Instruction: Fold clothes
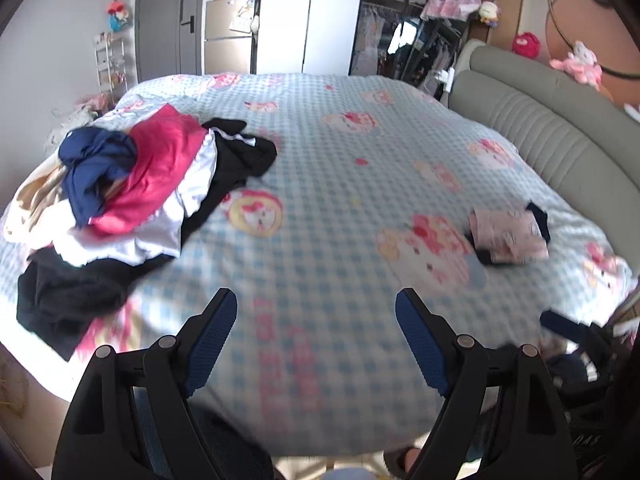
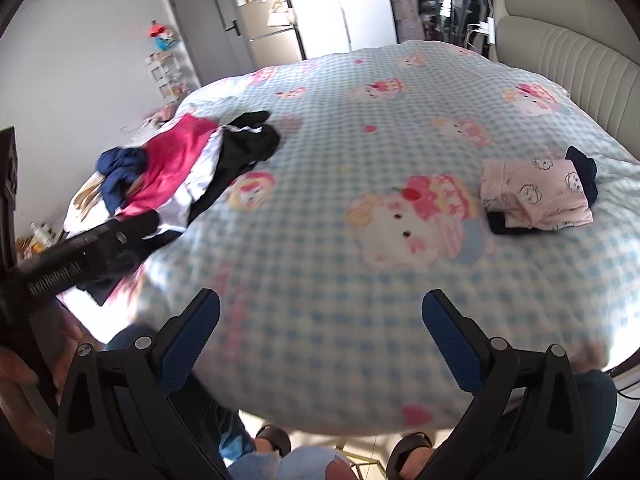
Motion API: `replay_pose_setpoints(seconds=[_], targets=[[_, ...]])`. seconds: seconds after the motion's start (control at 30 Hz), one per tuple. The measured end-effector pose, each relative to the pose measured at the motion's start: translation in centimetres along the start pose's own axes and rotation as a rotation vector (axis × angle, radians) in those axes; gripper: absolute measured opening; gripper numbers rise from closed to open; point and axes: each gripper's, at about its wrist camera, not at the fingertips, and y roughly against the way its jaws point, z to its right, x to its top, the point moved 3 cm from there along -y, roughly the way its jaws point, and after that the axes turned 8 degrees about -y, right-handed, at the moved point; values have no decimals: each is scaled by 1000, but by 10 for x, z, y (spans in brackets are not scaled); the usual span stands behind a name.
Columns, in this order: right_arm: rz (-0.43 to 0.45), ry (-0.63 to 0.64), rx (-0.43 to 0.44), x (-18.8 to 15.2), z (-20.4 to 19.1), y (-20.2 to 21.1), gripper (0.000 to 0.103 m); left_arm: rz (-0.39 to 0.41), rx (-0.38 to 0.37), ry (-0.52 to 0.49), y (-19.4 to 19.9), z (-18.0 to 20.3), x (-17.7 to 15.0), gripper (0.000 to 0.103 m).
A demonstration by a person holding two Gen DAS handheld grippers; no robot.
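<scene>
Step in hand: between garments, by my read. Both tools hang over the near edge of the bed (image 1: 360,152) with nothing in them, so the next piece has to come from the heap.
Left gripper (image 1: 316,308): fingers spread wide, blue ribbed pads facing each other across bare quilt, holding nothing.
Right gripper (image 2: 320,312): same story, jaws wide apart and empty.
Unfolded pile (image 1: 132,192): a loose heap on the left side of the bed, well apart from both tools. Navy top (image 1: 96,172) bunched on the crest, a magenta garment (image 1: 160,168) draped beside it, white fabric (image 1: 160,240) under that, black cloth (image 1: 64,300) spilling toward the near-left edge.
Folded stack (image 2: 536,192): pale pink printed piece squared up on a dark one, sitting on the right side of the bed. That one looks finished.
How to do it well: take the topmost piece only, probably the navy one, pinching a hem or shoulder seam rather than a bunched fold, so it lifts clear of the magenta layer. Then spread it flat on the open middle of the quilt.
Textures: white fabric looks smooth and slightly shiny, so likely slippery. The navy looks soft and matte. The quilt is puffy blue gingham with cartoon prints, a yielding surface for pressing creases.
</scene>
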Motion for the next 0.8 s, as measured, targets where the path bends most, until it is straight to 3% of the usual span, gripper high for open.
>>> replay_pose_setpoints(seconds=[0.3, 0.57, 0.8], targets=[[-2, -7, -84, -43, 12, 29, 102, -19, -24, -10, 22, 29, -49, 84], [-4, -44, -141, -61, 30, 35, 102, 9, -54, -27, 35, 45, -53, 85], [-9, -50, -181, -66, 35, 33, 102, -19, -64, -40, 26, 59, -57, 86]])
